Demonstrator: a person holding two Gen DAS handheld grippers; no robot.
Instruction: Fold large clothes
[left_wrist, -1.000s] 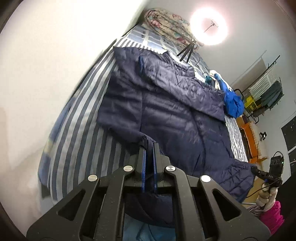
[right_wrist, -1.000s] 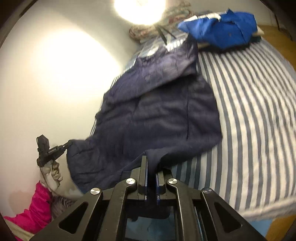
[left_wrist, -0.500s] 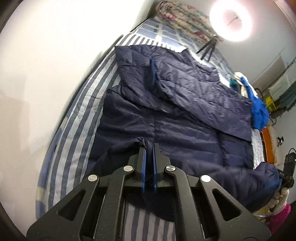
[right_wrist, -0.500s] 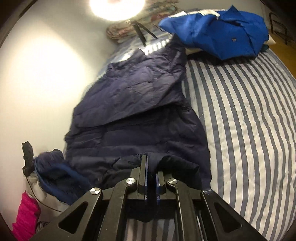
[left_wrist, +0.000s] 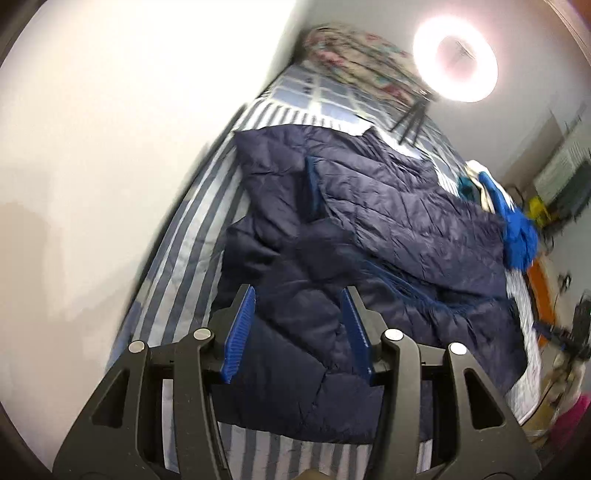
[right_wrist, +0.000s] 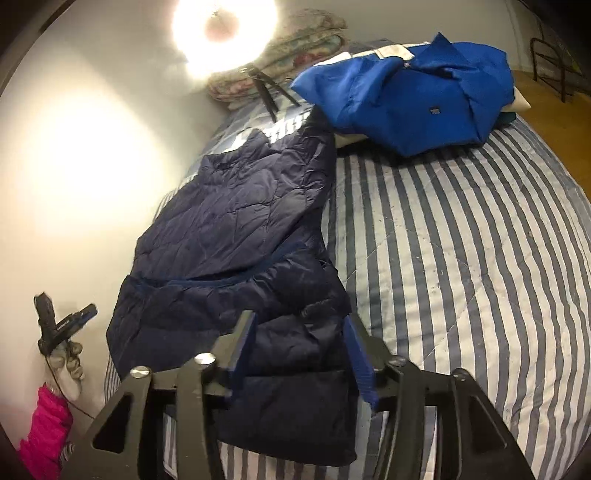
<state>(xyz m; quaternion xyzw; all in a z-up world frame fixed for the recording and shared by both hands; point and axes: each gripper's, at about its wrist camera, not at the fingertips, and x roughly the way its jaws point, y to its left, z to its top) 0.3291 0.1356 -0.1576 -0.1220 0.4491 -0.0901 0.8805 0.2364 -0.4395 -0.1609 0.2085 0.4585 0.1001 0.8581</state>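
A dark navy quilted jacket (left_wrist: 369, 229) lies on a blue-and-white striped bed (left_wrist: 192, 236), its near hem folded up over the body. My left gripper (left_wrist: 299, 295) hovers over the folded hem, jaws opening, pads apart and pressing on nothing. From the right wrist the same jacket (right_wrist: 236, 236) runs along the bed's left side by the wall. My right gripper (right_wrist: 299, 325) stands over its near folded edge, jaws opening too, the fabric lying loose below the blue pads (right_wrist: 360, 365). The other gripper (right_wrist: 59, 325) shows at far left in a gloved hand.
A bright blue garment (right_wrist: 410, 99) is heaped on a pillow at the bed's far end. A ring light (right_wrist: 225, 29) on a tripod and a folded floral blanket (right_wrist: 295, 44) stand at the head. White wall runs along the left. Striped bedding (right_wrist: 461, 236) spreads to the right.
Both grippers carried the jacket's hem forward over its body, then went from shut on the fabric to open. The hem now lies folded on the jacket.
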